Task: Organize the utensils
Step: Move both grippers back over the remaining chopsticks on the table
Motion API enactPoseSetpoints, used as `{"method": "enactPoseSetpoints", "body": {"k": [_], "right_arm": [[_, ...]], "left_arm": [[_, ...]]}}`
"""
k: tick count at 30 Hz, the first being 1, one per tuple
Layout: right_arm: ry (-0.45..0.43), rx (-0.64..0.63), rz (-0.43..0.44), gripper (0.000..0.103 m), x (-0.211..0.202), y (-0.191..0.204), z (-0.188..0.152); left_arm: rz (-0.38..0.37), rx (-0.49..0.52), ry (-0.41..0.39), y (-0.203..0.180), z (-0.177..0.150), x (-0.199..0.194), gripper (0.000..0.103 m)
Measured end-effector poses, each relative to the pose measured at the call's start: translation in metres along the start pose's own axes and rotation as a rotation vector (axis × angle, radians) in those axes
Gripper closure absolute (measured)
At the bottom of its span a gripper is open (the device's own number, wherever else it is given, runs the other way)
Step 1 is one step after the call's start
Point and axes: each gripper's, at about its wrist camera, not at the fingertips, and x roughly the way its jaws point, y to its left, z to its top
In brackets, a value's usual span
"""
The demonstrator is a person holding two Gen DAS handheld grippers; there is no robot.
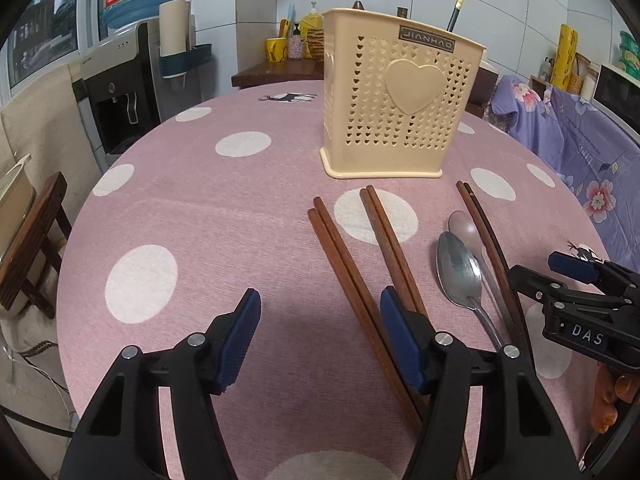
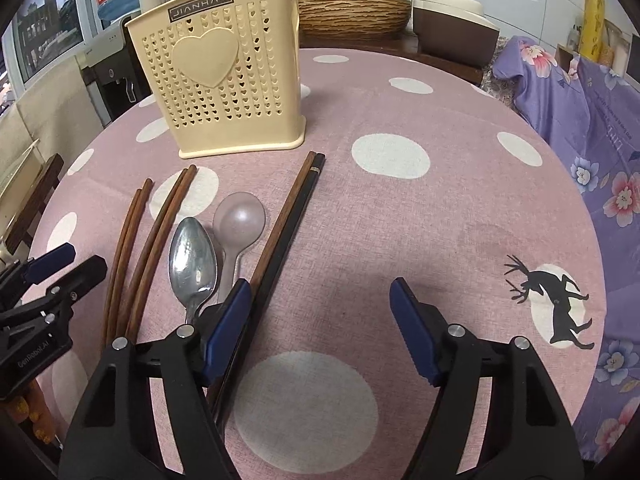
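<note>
A cream perforated utensil holder [image 1: 400, 96] with a heart stands upright on the pink dotted tablecloth; it also shows in the right wrist view [image 2: 224, 68]. In front of it lie three pairs of chopsticks [image 1: 352, 280] [image 2: 160, 240], a metal spoon [image 1: 460, 272] [image 2: 192, 260] and a pale plastic spoon [image 1: 466, 226] [image 2: 240, 220]. The rightmost pair [image 2: 288, 224] has one brown and one black stick. My left gripper [image 1: 320, 336] is open and empty, low over the cloth left of the utensils. My right gripper [image 2: 320, 320] is open and empty, right of the utensils.
The round table [image 2: 440, 200] drops off at its edges. A water dispenser [image 1: 120, 92] and a wooden chair [image 1: 32, 240] stand left. A purple floral cover [image 2: 580, 120] lies right. A wicker basket [image 2: 352, 12] and bottles stand behind the table.
</note>
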Motion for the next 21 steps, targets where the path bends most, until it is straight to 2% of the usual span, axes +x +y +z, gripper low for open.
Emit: {"method": "enactPoseSetpoints", "body": {"k": [1, 3, 5, 6, 8, 12, 16, 21], "right_arm": [[0.002, -0.002, -0.003, 0.033, 0.0, 0.001, 0.001], [0.005, -0.008, -0.027, 0.04, 0.0, 0.0, 0.003], [0.009, -0.003, -0.02, 0.04, 0.0, -0.005, 0.004], [0.01, 0.003, -0.034, 0.045, -0.001, -0.008, 0.004], [0.001, 0.006, -0.07, 0.047, -0.004, -0.015, 0.005], [0.004, 0.061, 0.001, 0.047, -0.005, -0.026, 0.007], [-0.001, 0.058, 0.029, 0.047, -0.006, -0.021, 0.009], [0.01, 0.042, 0.037, 0.047, -0.003, -0.012, 0.008]], "left_arm": [[0.001, 0.002, 0.005, -0.002, 0.001, 0.003, 0.041], [0.011, 0.01, 0.028, -0.005, 0.0, 0.009, 0.042], [-0.007, 0.002, 0.047, -0.003, 0.0, 0.012, 0.044], [-0.003, -0.003, 0.047, -0.001, 0.0, 0.011, 0.044], [0.029, -0.004, 0.047, 0.007, -0.001, 0.009, 0.044], [0.045, -0.06, 0.06, 0.024, 0.001, 0.007, 0.044], [0.034, -0.056, 0.025, 0.021, 0.002, -0.002, 0.044], [0.047, -0.058, 0.043, 0.021, -0.002, 0.002, 0.044]]}}
